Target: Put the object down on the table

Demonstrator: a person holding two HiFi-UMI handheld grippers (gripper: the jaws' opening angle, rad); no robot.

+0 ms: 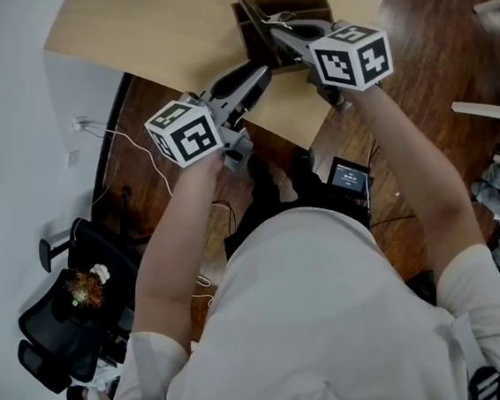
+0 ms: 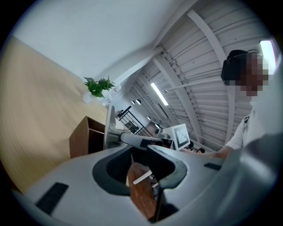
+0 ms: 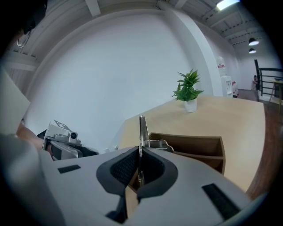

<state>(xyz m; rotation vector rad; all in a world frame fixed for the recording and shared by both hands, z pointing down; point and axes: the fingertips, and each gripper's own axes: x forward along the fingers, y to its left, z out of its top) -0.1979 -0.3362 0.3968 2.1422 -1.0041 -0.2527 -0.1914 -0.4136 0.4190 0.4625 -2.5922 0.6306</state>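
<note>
Snugly within right tool (image 3: 139, 151): object (image 3: 143, 129)

The table (image 1: 152, 27) has a pale, bare wood top. In the head view a dark brown wooden box (image 1: 311, 6), open and split into compartments, stands on it toward the 3 o'clock edge. In the right gripper view a small potted plant (image 3: 189, 90) stands on the same top, at 12 o'clock from the box and well apart from it.

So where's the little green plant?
In the right gripper view the plant stands right of centre on the far part of the table, beyond the brown box.
</note>
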